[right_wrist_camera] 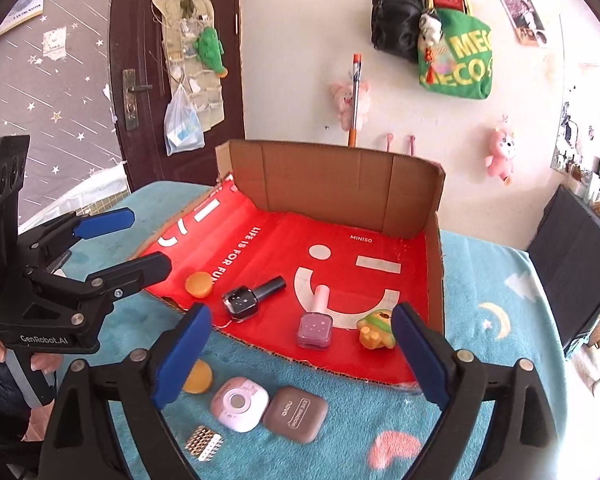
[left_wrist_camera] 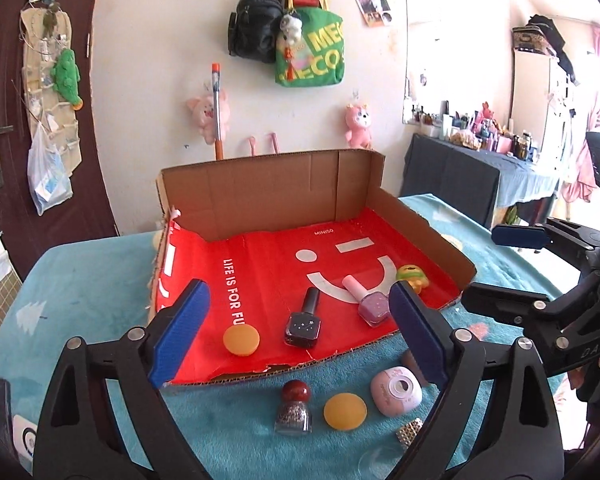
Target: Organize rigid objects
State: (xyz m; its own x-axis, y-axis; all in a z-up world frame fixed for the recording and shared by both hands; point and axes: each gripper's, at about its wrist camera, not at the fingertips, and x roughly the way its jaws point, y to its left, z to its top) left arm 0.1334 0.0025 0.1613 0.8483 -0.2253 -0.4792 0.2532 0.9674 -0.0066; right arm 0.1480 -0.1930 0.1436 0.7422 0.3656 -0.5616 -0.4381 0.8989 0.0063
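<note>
An open cardboard box (left_wrist_camera: 260,192) with a red lining lies on the teal cloth. Inside it are a black nail polish (left_wrist_camera: 304,324), a pink nail polish (left_wrist_camera: 370,304), a small duck toy (left_wrist_camera: 412,276) and an orange disc (left_wrist_camera: 241,339). In front of the box sit a glitter polish (left_wrist_camera: 294,408), a second orange disc (left_wrist_camera: 345,410), a pink case (right_wrist_camera: 240,404), a brown case (right_wrist_camera: 296,414) and a gold mesh piece (right_wrist_camera: 204,444). My left gripper (left_wrist_camera: 298,288) and my right gripper (right_wrist_camera: 300,312) both hover above the box's front edge, open and empty.
The teal-covered table (right_wrist_camera: 500,280) ends at left and right. A dark door (right_wrist_camera: 140,80) stands behind on the left, and a cluttered side table (left_wrist_camera: 480,168) on the right. Bags and plush toys hang on the wall. A hand (right_wrist_camera: 40,360) holds the left gripper's handle.
</note>
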